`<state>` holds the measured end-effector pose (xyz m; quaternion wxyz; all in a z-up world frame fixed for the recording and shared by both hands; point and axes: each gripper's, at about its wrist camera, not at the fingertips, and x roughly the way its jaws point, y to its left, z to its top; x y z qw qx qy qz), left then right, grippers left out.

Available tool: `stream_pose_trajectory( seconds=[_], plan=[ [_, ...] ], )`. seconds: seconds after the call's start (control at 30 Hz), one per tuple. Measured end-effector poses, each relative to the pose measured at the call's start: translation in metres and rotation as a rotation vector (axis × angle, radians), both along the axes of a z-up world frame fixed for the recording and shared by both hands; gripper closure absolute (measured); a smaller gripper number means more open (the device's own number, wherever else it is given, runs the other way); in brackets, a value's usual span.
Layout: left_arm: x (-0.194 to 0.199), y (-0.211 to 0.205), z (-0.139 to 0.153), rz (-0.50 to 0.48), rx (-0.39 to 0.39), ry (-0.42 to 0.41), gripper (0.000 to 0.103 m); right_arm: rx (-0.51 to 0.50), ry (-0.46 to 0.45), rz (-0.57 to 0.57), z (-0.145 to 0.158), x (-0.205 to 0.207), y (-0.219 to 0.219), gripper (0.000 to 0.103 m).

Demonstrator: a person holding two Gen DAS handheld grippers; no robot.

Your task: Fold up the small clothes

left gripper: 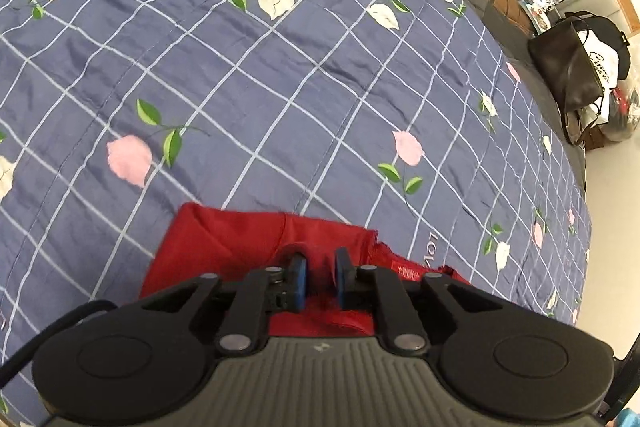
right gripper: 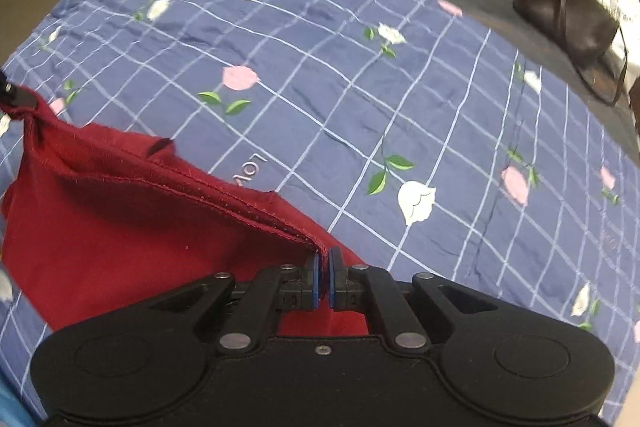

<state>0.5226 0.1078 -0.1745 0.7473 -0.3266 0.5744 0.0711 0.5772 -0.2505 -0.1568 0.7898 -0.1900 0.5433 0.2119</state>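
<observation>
Right now the dark red knit garment (right gripper: 120, 227) hangs stretched between the two tools above the blue quilted bedspread with a white grid and pink and white flowers (right gripper: 360, 87). In the right wrist view the right claw (right gripper: 323, 269), at lower centre of the frame, has its blue pads pressed nearly together, pinching the stitched hem of the garment at its tip. From there the hem runs up toward the left edge of the frame, where a black tip of the other tool holds the far corner.

In the left wrist view the left claw (left gripper: 320, 273) sits at lower centre with a gap between its blue pads (left gripper: 301, 269). Red cloth (left gripper: 240, 243) lies under and in front of the fingers, with a small red label just to the right, but whether the pads actually grip it cannot be told from this angle.

A dark brown leather handbag (left gripper: 568, 75) stands at the right edge of the frame, on the dark sheet beyond the bedspread, with a white printed bag (left gripper: 600, 63) just behind it.
</observation>
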Motion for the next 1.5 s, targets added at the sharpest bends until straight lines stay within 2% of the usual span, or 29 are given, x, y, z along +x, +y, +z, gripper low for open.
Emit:
stream_pose_trajectory(
  seconds=[0.03, 0.07, 0.13, 0.23, 0.27, 0.3, 0.33, 0.37, 0.4, 0.53, 0.67, 0.73, 0.83, 0.87, 0.93, 1.0, 1.27, 1.4, 1.5],
  plan=[
    [0.002, 0.001, -0.002, 0.001, 0.003, -0.004, 0.077, 0.003, 0.007, -0.012, -0.004, 0.003, 0.000, 0.097],
    [0.004, 0.001, -0.003, 0.004, 0.008, -0.005, 0.067, 0.006, 0.014, -0.024, -0.008, 0.005, 0.000, 0.096],
    [0.006, 0.004, -0.005, 0.011, 0.017, -0.008, 0.065, 0.017, 0.023, -0.044, -0.015, 0.008, -0.001, 0.093],
    [0.004, 0.009, -0.001, 0.037, 0.026, -0.036, 0.049, 0.034, 0.027, -0.071, -0.021, 0.011, -0.003, 0.076],
    [0.002, 0.010, 0.001, 0.043, 0.037, -0.052, 0.044, 0.047, 0.027, -0.078, -0.022, 0.010, -0.004, 0.073],
    [-0.001, 0.010, 0.004, 0.039, 0.050, -0.066, 0.038, 0.061, 0.025, -0.087, -0.022, 0.010, -0.006, 0.062],
    [-0.005, 0.008, 0.005, 0.028, 0.068, -0.078, 0.036, 0.064, 0.017, -0.104, -0.023, 0.009, -0.008, 0.044],
    [-0.008, 0.007, 0.006, 0.017, 0.084, -0.083, 0.032, 0.068, 0.002, -0.125, -0.023, 0.008, -0.010, 0.034],
    [-0.013, 0.005, 0.005, 0.005, 0.100, -0.083, 0.027, 0.075, -0.015, -0.147, -0.022, 0.006, -0.013, 0.019],
    [-0.034, -0.008, -0.008, -0.042, 0.146, -0.040, 0.019, 0.117, -0.067, -0.251, -0.021, -0.009, -0.029, 0.005],
    [-0.057, -0.021, -0.031, -0.042, 0.209, 0.078, 0.016, 0.098, -0.093, -0.292, -0.031, -0.039, -0.036, 0.001],
    [-0.069, -0.024, -0.042, -0.022, 0.233, 0.145, 0.011, 0.057, -0.086, -0.311, -0.041, -0.060, -0.037, 0.001],
    [-0.082, -0.026, -0.055, -0.029, 0.266, 0.259, 0.010, -0.009, -0.047, -0.363, -0.061, -0.092, -0.040, 0.001],
    [-0.088, -0.025, -0.055, -0.032, 0.265, 0.269, 0.010, -0.048, -0.033, -0.382, -0.068, -0.102, -0.042, 0.001],
    [-0.099, -0.023, -0.051, -0.035, 0.258, 0.261, 0.010, -0.138, 0.001, -0.428, -0.083, -0.122, -0.047, 0.001],
    [-0.106, -0.022, -0.043, -0.032, 0.257, 0.245, 0.007, -0.160, 0.003, -0.477, -0.089, -0.141, -0.055, 0.001],
    [-0.136, -0.038, -0.007, -0.031, 0.331, 0.213, 0.003, -0.123, -0.046, -0.641, -0.074, -0.213, -0.075, 0.001],
    [-0.158, -0.058, 0.015, -0.022, 0.325, 0.175, 0.001, -0.057, -0.039, -0.658, -0.067, -0.247, -0.077, 0.001],
    [-0.174, -0.080, 0.030, -0.055, 0.305, 0.127, 0.001, -0.019, -0.016, -0.613, -0.059, -0.273, -0.074, 0.001]
  ],
)
